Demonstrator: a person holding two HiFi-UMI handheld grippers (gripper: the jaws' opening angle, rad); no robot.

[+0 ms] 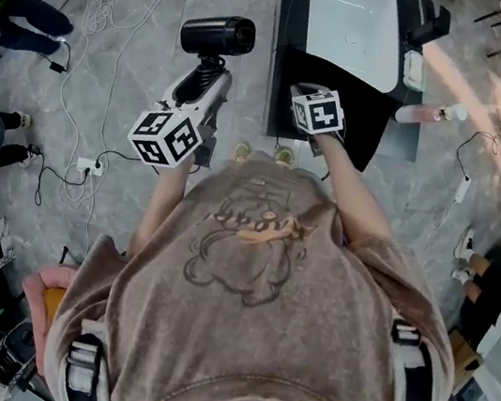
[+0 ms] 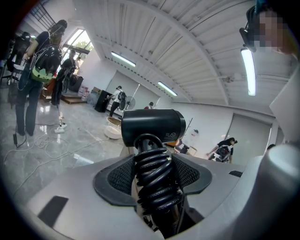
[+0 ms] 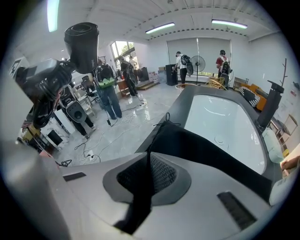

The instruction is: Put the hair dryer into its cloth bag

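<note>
1. And there it was: the left gripper (image 2: 152, 171) was seen clamped on the hair dryer (image 2: 151, 126). Its pads were pressed against the handle, round which the black cord (image 2: 154, 183) was wound in tight coils.
2. The dryer's black barrel was carried crosswise just above those jaws, held up in the air.
3. Over to the other side, where the right gripper (image 3: 149, 171) was found pressed together. A fold of the black cloth bag (image 3: 206, 145) was pinched between its pads.
4. From that pinch the bag was stretched away ahead of the right gripper, across the dark counter (image 3: 185, 96).
5. The white basin (image 3: 225, 122) was set just beyond the bag, ahead and to the right of those jaws.
6. The dryer was kept outside the bag and well apart from it, up and to the left of the right gripper.
7. From the head view, the left gripper was held out over the grey floor, where white cables (image 1: 100, 17) were strewn. The right one was held over the counter.
8. Whether the bag's mouth was open could not be made out.
</note>
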